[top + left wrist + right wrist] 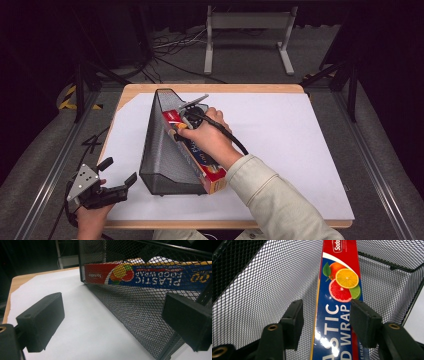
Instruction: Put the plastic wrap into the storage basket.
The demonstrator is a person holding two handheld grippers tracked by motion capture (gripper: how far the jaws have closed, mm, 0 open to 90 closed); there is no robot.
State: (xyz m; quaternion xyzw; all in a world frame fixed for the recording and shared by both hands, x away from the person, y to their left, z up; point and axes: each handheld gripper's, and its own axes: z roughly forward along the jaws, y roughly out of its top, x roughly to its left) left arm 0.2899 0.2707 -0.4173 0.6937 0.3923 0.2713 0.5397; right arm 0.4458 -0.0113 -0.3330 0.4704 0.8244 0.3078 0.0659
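In the high view the right gripper (186,119) reaches into the black mesh file holder (162,150), with the plastic wrap box (200,159) lying slantwise beneath it, one end deep in the holder ahead of the jaws and the other end poking out behind the hand towards the person. The left gripper (119,172) rests near the table's corner, its jaws spread wide with nothing between them, just beside the holder's outer wall. From the left gripper view the mesh wall (140,302) stands straight ahead of the open jaws and the box (150,275) shows through it on the far side; this gripper could usefully press against the wall to stop the holder from sliding. The right gripper view looks down along the box (339,302), which runs between the two pads (295,320) and away from them into the holder's narrow end (387,270); the jaws are about half open, the right-hand pad appears to meet the box edge while a gap shows at the other, so the grip does not look complete. To do this well, I judge the jaws should centre across the box's width and close squarely on the long edges.
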